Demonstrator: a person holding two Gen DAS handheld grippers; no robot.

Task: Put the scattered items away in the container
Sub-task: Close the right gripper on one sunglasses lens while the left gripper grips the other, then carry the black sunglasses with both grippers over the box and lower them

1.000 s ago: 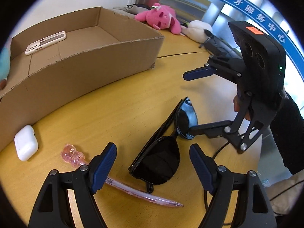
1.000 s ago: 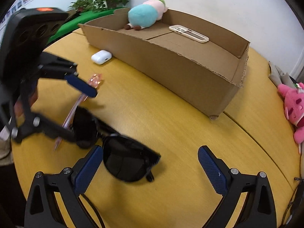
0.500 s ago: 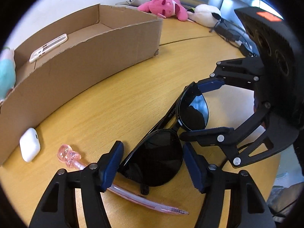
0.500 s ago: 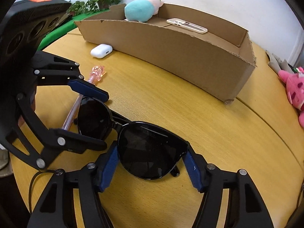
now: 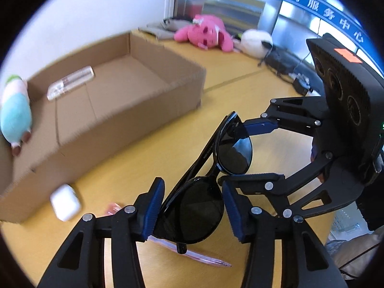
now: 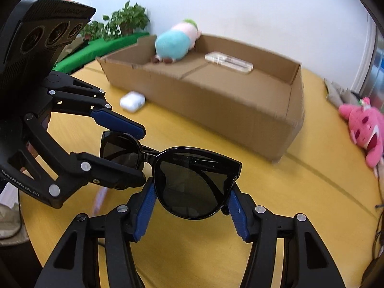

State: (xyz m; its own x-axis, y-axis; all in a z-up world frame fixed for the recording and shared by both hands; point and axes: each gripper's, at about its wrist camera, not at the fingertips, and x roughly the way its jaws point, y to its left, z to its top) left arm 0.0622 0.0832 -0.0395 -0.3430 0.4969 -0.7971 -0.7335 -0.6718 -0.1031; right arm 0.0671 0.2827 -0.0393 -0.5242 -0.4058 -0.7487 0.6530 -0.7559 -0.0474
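Black sunglasses (image 5: 199, 211) are held off the yellow table by both grippers, one lens each. My left gripper (image 5: 193, 210) is shut on the near lens in the left wrist view. My right gripper (image 6: 190, 199) is shut on the other lens (image 6: 192, 182). The right gripper also shows in the left wrist view (image 5: 242, 156), and the left gripper in the right wrist view (image 6: 134, 153). The cardboard box (image 5: 134, 120) lies beyond, holding a teal plush (image 6: 175, 45) and a clear phone case (image 6: 228, 62). A white earbud case (image 5: 64, 205) and a pink pen (image 5: 204, 258) lie on the table.
A pink plush (image 5: 204, 34) and a white plush (image 5: 256, 40) lie at the table's far side with dark cables (image 5: 285, 64). Green plants (image 6: 120, 24) stand behind the box. The box's near wall (image 6: 216, 110) stands between the grippers and its inside.
Both grippers closed on the sunglasses and lifted them off the table, tilting them up. The box now sits lower in both views.
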